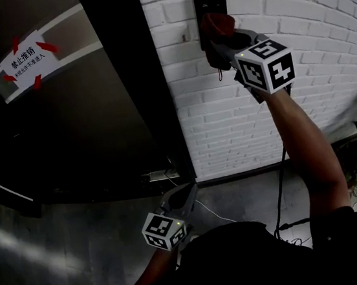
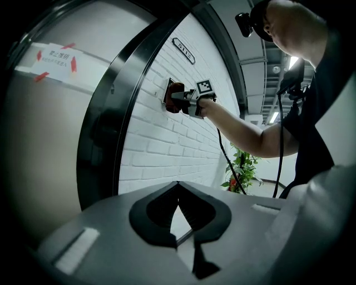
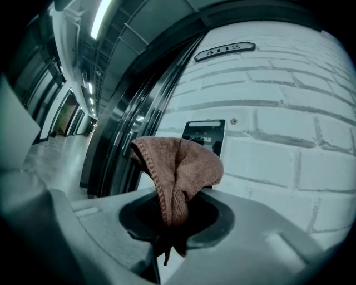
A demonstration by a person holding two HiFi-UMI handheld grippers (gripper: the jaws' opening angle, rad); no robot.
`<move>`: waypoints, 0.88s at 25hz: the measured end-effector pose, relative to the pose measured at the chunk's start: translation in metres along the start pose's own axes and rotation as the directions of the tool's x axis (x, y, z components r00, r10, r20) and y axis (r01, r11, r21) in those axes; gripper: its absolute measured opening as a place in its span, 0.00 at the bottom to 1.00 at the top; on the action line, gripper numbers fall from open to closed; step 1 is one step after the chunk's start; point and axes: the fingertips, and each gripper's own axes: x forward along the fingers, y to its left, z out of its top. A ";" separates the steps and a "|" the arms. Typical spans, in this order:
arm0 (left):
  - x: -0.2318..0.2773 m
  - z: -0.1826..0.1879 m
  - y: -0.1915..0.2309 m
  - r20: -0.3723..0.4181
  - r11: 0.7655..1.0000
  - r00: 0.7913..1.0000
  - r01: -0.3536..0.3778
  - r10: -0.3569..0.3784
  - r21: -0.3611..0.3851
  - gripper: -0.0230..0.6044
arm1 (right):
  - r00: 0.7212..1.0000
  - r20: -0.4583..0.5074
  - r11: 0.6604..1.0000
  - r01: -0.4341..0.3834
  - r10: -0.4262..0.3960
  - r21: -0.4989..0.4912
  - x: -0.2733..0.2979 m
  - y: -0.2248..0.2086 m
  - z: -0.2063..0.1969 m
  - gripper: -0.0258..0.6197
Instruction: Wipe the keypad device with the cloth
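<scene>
Keypad [image 1: 210,1]: on white brick wall [image 1: 307,4], beside dark door [image 1: 97,117]; its lower part hidden behind cloth [image 1: 215,28].
Right gripper [image 1: 216,45]: jaws clamp the brown cloth, at the keypad.
Left gripper [image 1: 181,200]: low over grey floor [image 1: 62,251], jaws together, empty.
Plate [image 3: 225,50]: digits unclear.
Paper [image 1: 25,56]: "禁止推销".

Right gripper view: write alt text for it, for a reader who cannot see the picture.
The right gripper is shut on a bunched brown cloth, held up in front of a dark keypad on a white brick wall, hiding its lower part. A dark door frame stands to the left, with a corridor beyond.
</scene>
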 end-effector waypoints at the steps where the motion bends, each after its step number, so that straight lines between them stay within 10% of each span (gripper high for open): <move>1: 0.000 0.001 -0.001 -0.002 1.000 1.000 0.001 -0.001 -0.001 0.06 | 1.000 -0.006 1.000 -0.001 0.001 0.000 0.000 0.001 -0.003 0.15; 22: -0.005 0.001 -0.003 -0.001 1.000 1.000 0.008 -0.008 -0.001 0.06 | 0.994 -0.107 0.994 -0.024 0.036 0.105 0.005 0.020 -0.071 0.15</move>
